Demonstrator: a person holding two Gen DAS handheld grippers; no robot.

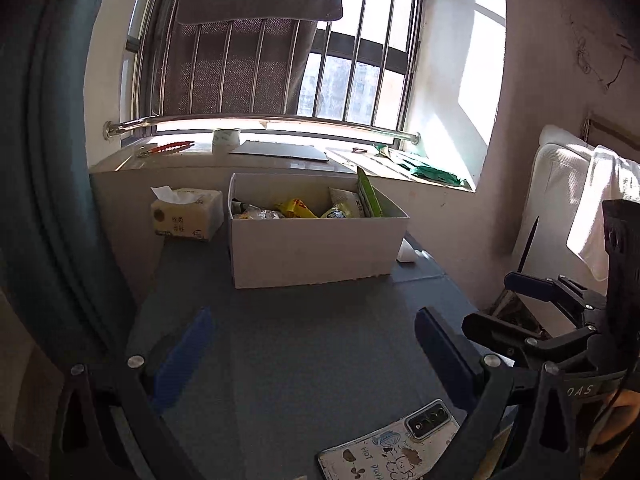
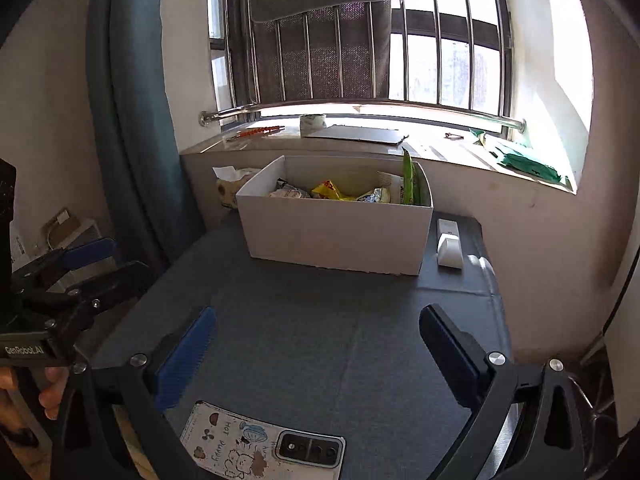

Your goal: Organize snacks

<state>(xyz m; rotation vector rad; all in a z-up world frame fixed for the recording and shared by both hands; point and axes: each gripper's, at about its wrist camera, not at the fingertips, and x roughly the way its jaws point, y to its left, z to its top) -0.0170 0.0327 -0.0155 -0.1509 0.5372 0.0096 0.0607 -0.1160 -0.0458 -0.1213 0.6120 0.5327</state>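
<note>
A white box [image 1: 316, 248] was seen at about 12 o'clock from both grippers, standing on a grey table [image 1: 300, 352] below a barred window [image 1: 360, 60]. The box had plain white walls and an open top. Snack packs [image 2: 332, 191] were piled inside it: a yellow one in the middle, silvery ones beside it, and a tall green pack [image 2: 408, 178] leaned upright against the right wall.

The left gripper [image 1: 316, 354] was held low over the table, its blue fingers spread wide apart with nothing between them. The right gripper [image 2: 318, 354] was held the same way, fingers wide apart and empty.

A tissue pack [image 1: 186, 216] was seen at 10 o'clock, just beside the box. A small white thing [image 2: 449, 244] lay at the box's right side. A phone [image 2: 264, 446] with a cartoon case was lying at 6 o'clock, near the table's edge.
</note>
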